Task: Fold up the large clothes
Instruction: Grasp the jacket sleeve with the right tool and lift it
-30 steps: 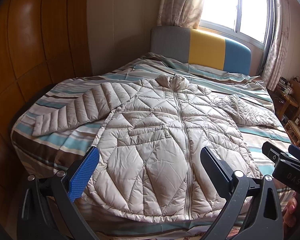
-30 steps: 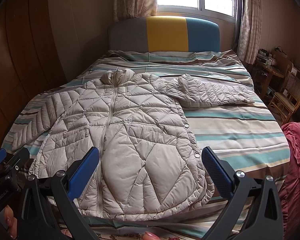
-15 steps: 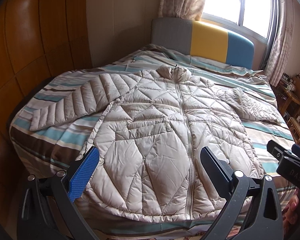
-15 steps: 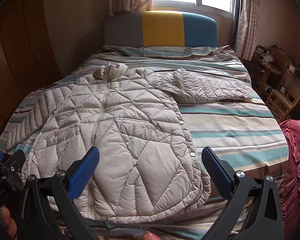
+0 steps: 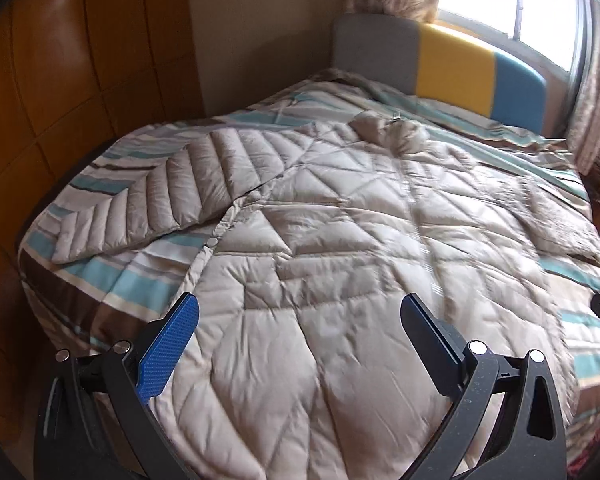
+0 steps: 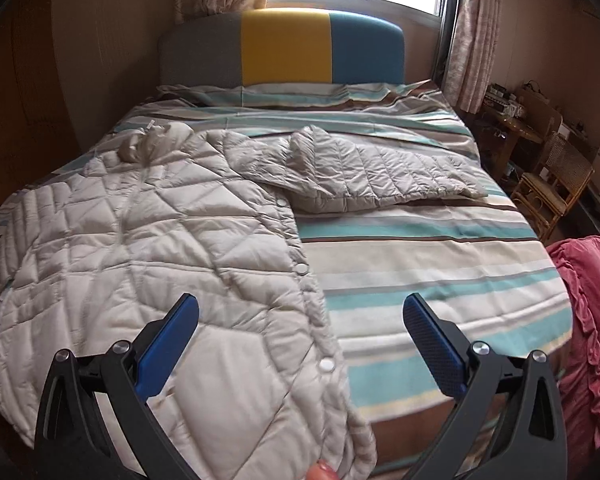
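Observation:
A beige quilted puffer jacket [image 5: 340,240] lies face up on the striped bed, zipped, collar toward the headboard. Its left sleeve [image 5: 148,200] stretches out flat; its right sleeve [image 6: 364,168] lies bent across the stripes. My left gripper [image 5: 300,312] hovers open over the jacket's lower front, nothing between its blue-padded fingers. My right gripper [image 6: 300,312] hangs open above the jacket's right snap-button edge [image 6: 302,268] near the hem, holding nothing. A fingertip [image 6: 324,472] shows at the bottom of the right wrist view.
The bed [image 6: 420,264] has a striped cover and a grey, yellow and blue headboard [image 6: 284,46]. A wooden wardrobe wall [image 5: 40,100] runs along the left. Wicker chairs [image 6: 552,184] and a pink ruffled fabric [image 6: 588,312] stand on the right. A window with curtains is behind.
Both grippers have moved forward and lower toward the jacket, which now fills more of each view. Both stay open. The jacket has not moved.

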